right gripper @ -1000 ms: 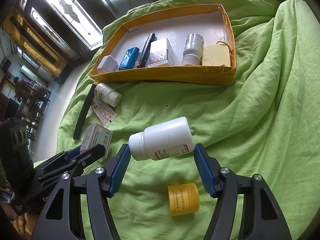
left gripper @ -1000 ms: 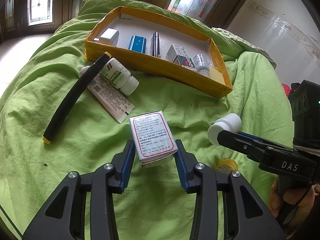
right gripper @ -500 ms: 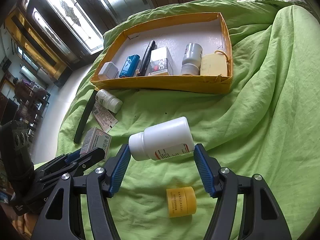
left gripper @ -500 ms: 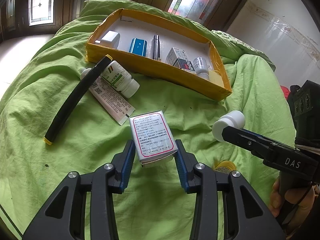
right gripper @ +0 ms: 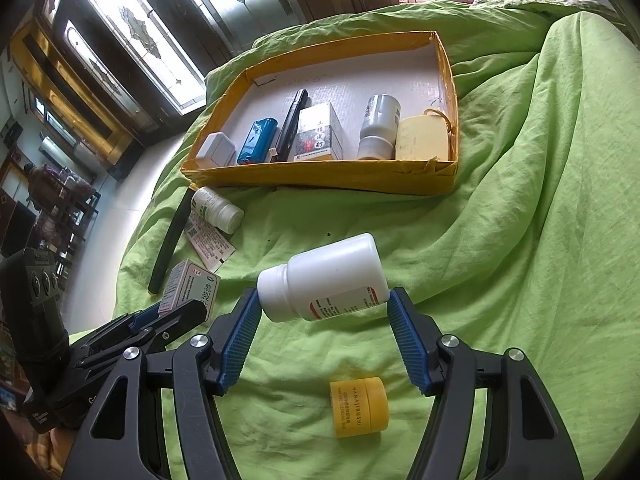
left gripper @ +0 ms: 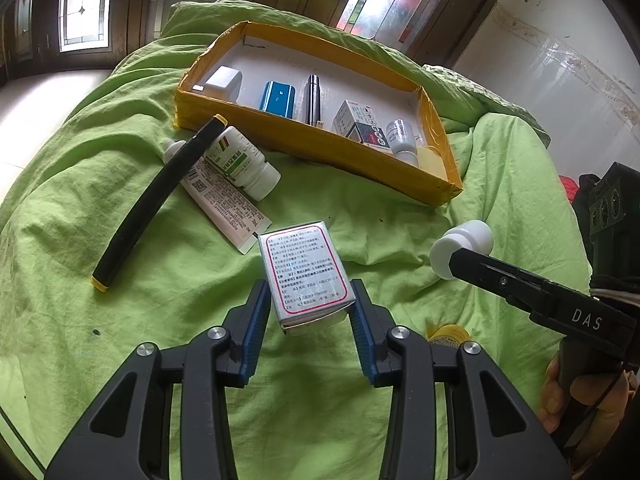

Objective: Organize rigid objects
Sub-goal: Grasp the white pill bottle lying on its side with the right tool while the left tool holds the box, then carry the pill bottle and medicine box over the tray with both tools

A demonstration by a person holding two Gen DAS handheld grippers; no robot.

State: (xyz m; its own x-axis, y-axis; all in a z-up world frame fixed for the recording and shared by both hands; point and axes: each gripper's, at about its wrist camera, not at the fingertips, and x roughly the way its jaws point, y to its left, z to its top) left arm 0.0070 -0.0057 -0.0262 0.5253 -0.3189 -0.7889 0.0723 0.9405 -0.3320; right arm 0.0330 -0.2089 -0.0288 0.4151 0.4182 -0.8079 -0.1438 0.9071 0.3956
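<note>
My left gripper (left gripper: 307,308) is shut on a silver medicine box (left gripper: 304,276) with a red-framed label, held above the green sheet. My right gripper (right gripper: 322,312) is shut on a white plastic bottle (right gripper: 326,282), held sideways with its cap to the left; the bottle also shows in the left wrist view (left gripper: 460,246). The yellow cardboard tray (left gripper: 320,144) lies ahead; in the right wrist view the tray (right gripper: 320,172) holds a white adapter, a blue case, a black pen, a box, a grey bottle and a pale yellow block.
On the sheet lie a long black stick with yellow ends (left gripper: 156,200), a green-labelled white bottle (left gripper: 240,164), a flat tube (left gripper: 224,204) and a small yellow jar (right gripper: 359,406). The bedding rises in folds on the right (right gripper: 540,200).
Both grippers have risen and drawn back a little with their loads; the tray and loose items look slightly farther away. Neither grip has changed.
</note>
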